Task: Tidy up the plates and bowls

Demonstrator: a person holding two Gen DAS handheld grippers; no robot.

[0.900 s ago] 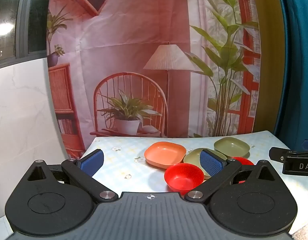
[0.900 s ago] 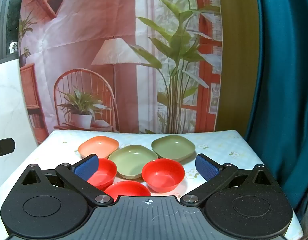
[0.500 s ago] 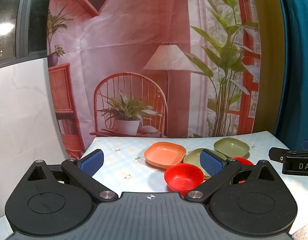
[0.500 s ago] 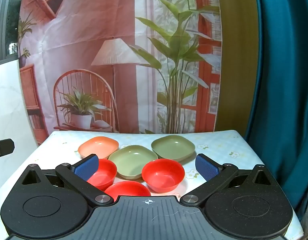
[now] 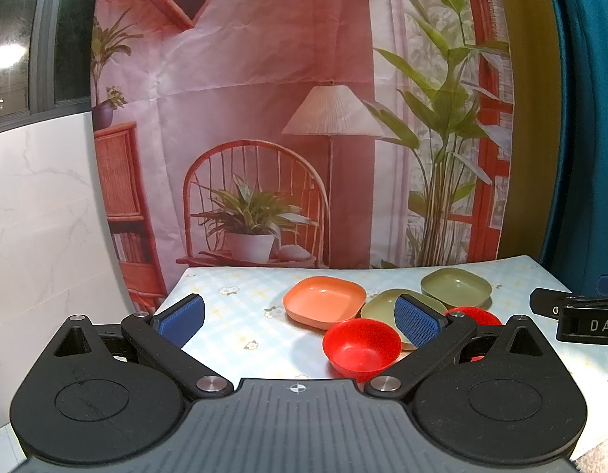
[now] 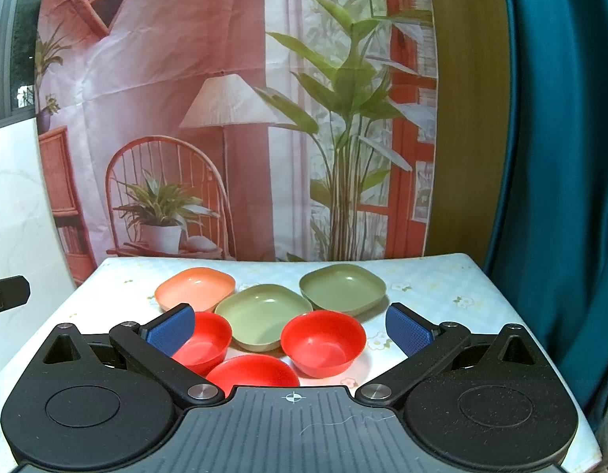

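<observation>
On the floral tablecloth (image 6: 442, 280) lie an orange square plate (image 6: 195, 287), two green square plates, one in the middle (image 6: 262, 313) and one further back right (image 6: 341, 287), and three red bowls: left (image 6: 203, 341), near (image 6: 252, 372) and right (image 6: 323, 341). In the left wrist view the orange plate (image 5: 323, 302), a red bowl (image 5: 361, 347) and the far green plate (image 5: 456, 285) show. My left gripper (image 5: 300, 321) is open and empty, above the table's left part. My right gripper (image 6: 290, 329) is open and empty, in front of the bowls.
A printed backdrop (image 6: 225, 118) hangs behind the table. A teal curtain (image 6: 560, 157) hangs at the right. A white marble wall (image 5: 40, 216) is at the left. The right gripper's black body (image 5: 580, 315) shows at the left view's right edge.
</observation>
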